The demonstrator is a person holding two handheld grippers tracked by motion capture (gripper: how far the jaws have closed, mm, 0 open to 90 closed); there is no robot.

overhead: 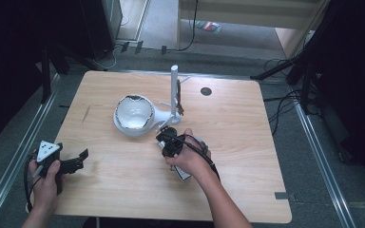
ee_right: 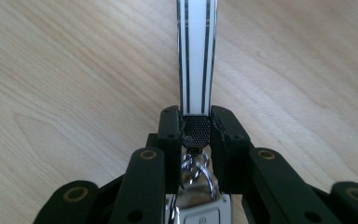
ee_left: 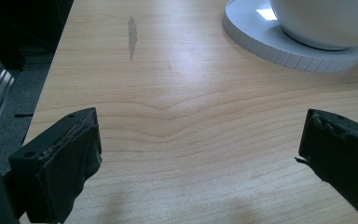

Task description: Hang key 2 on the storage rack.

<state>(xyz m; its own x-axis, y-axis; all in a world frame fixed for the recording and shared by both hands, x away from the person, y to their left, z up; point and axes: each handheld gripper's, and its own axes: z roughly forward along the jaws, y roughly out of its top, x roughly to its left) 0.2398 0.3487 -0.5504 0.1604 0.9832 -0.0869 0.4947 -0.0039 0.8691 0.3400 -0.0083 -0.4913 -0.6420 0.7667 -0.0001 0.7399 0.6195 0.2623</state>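
Note:
In the right gripper view my right gripper [ee_right: 196, 117] is shut on the black mesh end of a white strap [ee_right: 196, 56] with dark stripes. The strap runs straight ahead over the wood. Key rings [ee_right: 195, 171] and a silver key fob [ee_right: 200, 215] hang behind the jaws. In the high view that gripper [overhead: 167, 141] sits just in front of a white stand [overhead: 174, 90] with an upright post and side pegs. A white bowl [overhead: 134, 113] rests on the stand's round base. My left gripper [overhead: 81, 160] is open near the table's front left corner, with nothing between its jaws [ee_left: 198, 154].
The bowl [ee_left: 326, 23] and its ribbed white base [ee_left: 279, 49] lie ahead and to the right of the left gripper. A small dark item [overhead: 180, 108] hangs on the post. A black round disc [overhead: 206, 91] sits at the back right of the wooden table [overhead: 247, 156].

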